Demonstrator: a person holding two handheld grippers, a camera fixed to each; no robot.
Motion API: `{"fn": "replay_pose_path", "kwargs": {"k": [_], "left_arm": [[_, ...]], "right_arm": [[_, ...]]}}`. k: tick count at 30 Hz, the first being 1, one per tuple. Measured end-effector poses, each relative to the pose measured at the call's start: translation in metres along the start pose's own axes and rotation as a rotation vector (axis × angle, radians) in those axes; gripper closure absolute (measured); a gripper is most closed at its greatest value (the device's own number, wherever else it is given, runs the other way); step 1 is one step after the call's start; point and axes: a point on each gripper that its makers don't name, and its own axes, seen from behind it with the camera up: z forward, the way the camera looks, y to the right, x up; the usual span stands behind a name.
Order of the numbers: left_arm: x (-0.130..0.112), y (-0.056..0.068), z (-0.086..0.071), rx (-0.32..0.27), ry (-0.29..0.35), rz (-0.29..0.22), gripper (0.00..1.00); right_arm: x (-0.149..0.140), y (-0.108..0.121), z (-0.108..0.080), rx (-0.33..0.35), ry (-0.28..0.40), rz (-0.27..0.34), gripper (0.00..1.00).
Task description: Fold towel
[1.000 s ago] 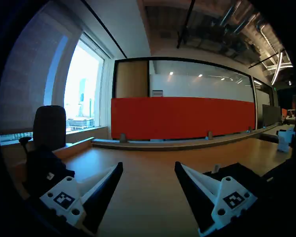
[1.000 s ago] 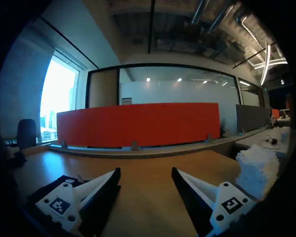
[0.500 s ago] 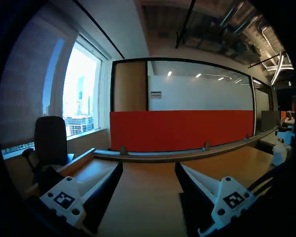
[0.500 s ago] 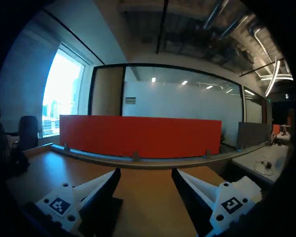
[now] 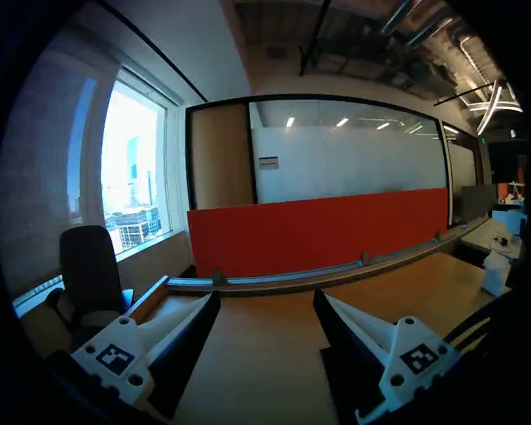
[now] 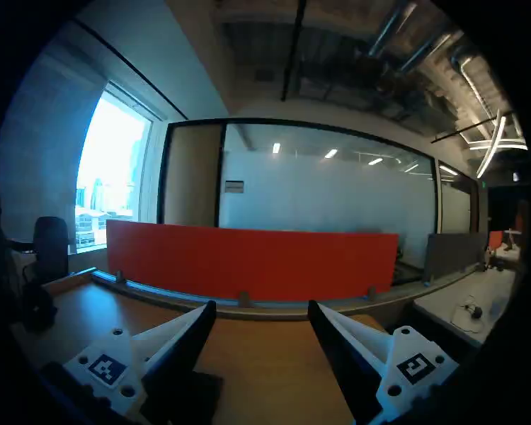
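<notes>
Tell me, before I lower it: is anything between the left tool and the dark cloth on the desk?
Nothing visible: the dark flat cloth lies on the brown wooden desk right by the open left tool.

Daylight pours in from the window (image 5: 133,185) at left, blown out to white in both views. Ceiling (image 6: 350,49) dim, thin strip lights (image 6: 493,145) glaring at right. Fisheye bends straight lines hard toward the edges; focus sharp, no motion blur, wooden desktop (image 5: 265,354) evenly lit.
</notes>
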Motion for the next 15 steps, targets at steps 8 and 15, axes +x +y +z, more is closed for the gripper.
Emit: {"fn": "replay_pose_path", "kwargs": {"k": [8, 15], "left_arm": [[0.006, 0.009, 0.001, -0.06, -0.039, 0.011, 0.02], [0.007, 0.023, 0.001, -0.141, -0.074, -0.001, 0.03]], "right_arm": [[0.016, -0.005, 0.001, 0.048, -0.021, -0.021, 0.0], [0.012, -0.021, -0.003, 0.142, -0.09, -0.086, 0.0]]}}
